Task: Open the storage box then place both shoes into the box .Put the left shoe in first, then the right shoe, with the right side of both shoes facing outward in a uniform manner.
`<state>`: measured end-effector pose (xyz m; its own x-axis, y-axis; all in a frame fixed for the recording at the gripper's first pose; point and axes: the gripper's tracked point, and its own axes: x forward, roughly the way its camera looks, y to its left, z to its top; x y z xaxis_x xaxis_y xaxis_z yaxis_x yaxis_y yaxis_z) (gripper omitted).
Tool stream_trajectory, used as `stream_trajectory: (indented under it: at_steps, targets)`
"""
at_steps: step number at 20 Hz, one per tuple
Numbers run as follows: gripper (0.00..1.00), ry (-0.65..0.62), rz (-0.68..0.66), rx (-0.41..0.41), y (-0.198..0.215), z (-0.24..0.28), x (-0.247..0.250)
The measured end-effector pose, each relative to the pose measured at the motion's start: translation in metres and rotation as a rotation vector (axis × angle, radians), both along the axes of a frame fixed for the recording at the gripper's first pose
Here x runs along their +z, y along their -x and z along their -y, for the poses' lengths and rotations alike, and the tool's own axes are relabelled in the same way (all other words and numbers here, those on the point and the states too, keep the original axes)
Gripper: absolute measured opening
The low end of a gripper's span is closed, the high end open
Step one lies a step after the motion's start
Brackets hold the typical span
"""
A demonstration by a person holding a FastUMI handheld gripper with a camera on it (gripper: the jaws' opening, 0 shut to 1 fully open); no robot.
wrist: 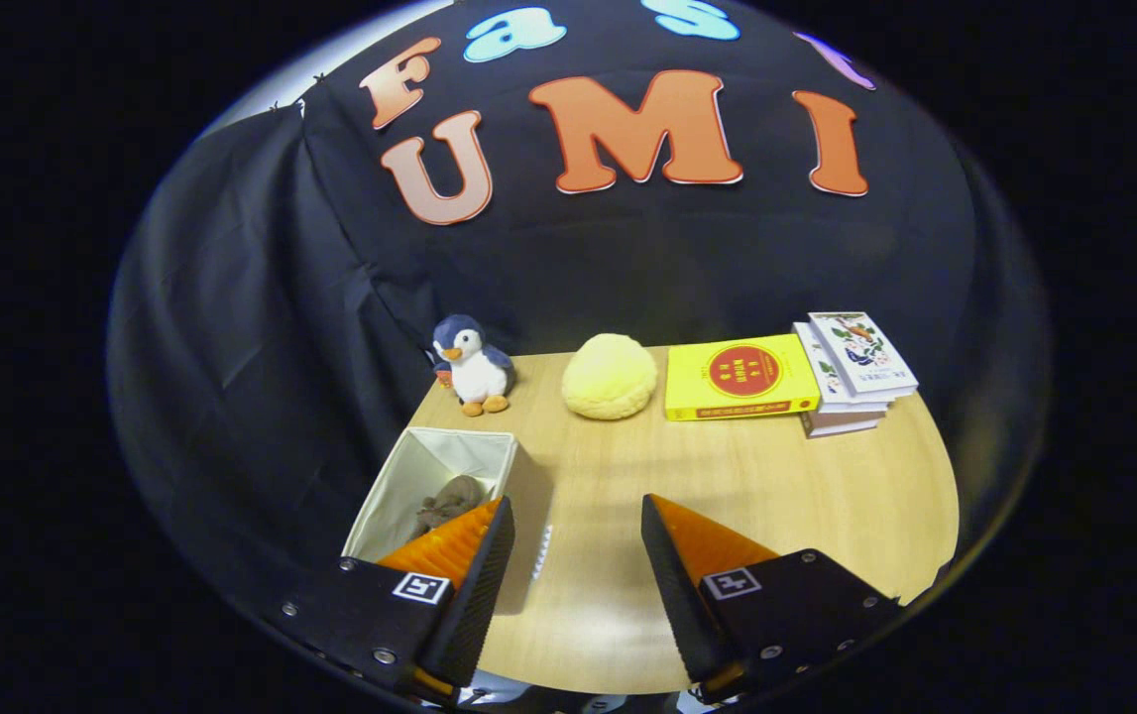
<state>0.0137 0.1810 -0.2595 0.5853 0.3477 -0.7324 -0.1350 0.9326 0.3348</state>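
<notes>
Beyond the fingers of the gripper (576,516), spread wide apart and empty, the light wood table (776,496) carries a cream box (399,486) holding a brown shoe (449,501), a navy-and-white penguin (472,365), a pale yellow cushion (611,376), a yellow book (739,378) with a red disc and white patterned books (855,372).

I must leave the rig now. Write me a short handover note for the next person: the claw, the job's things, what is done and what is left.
Claw: open, holding nothing, above the wooden table.
Storage box: open-topped, light fabric, at the table's near left corner, partly behind the left finger. One dark shoe-like item lies inside; I cannot tell which shoe or which way it faces.
Done: box is open, one item is in.
Left: find the second shoe, place it, then check that both right sides face outward.
Beyond the fingers: penguin plush, yellow plush, yellow book, stacked books.
</notes>
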Motion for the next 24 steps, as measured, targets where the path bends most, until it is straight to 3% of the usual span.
stream_trajectory:
  at_steps: [9,17,24]
  targets:
    - [0.91,0.023,0.253,-0.096,-0.001,0.122,0.043]
    - [0.93,0.092,0.529,-0.167,0.001,0.183,0.079]
    - [0.93,0.108,0.643,-0.197,0.001,0.208,0.097]
